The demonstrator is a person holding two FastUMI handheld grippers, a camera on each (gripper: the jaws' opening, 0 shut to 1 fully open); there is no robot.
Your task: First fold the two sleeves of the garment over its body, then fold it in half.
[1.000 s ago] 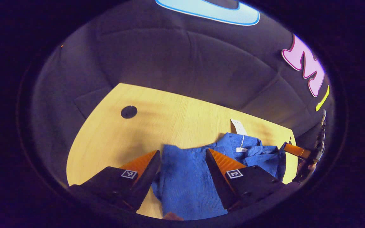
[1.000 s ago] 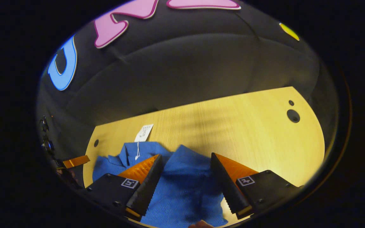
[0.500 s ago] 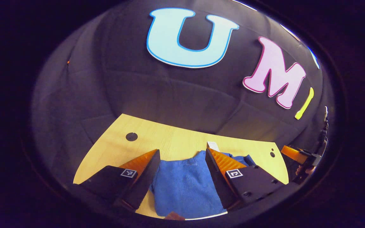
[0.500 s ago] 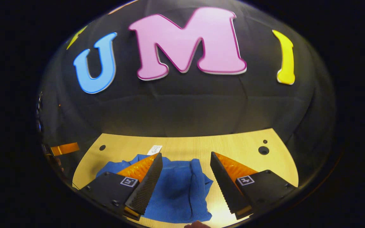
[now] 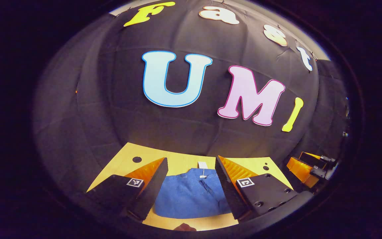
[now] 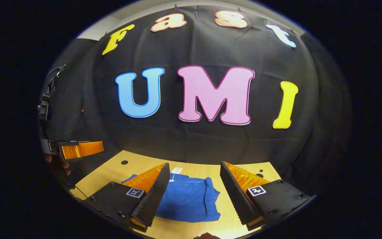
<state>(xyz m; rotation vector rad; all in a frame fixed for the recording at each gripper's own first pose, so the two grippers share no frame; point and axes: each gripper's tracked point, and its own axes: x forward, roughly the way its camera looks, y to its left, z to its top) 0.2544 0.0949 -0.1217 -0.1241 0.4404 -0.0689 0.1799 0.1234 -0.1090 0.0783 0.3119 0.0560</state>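
A blue knitted garment [image 5: 191, 196] lies folded into a compact block on the wooden table [image 5: 124, 159], with a white tag [image 5: 202, 165] at its far edge. In the right gripper view the same garment [image 6: 191, 199] lies flat with its tag [image 6: 176, 170] at the back. My left gripper [image 5: 191, 184] is open and raised well above the cloth, holding nothing. My right gripper [image 6: 194, 189] is open too, above and clear of the garment. The left gripper [image 6: 81, 149] also shows at the left of the right gripper view, and the right gripper [image 5: 305, 164] at the right of the left gripper view.
The table [image 6: 111, 169] has round holes near its far corners, one hole [image 5: 137, 159] on the left and another hole [image 5: 266, 168] on the right. The black booth wall stands right behind the table's far edge.
Both grippers have lifted up and back from the garment and tilted toward the wall. The garment now lies folded and still, farther below them.
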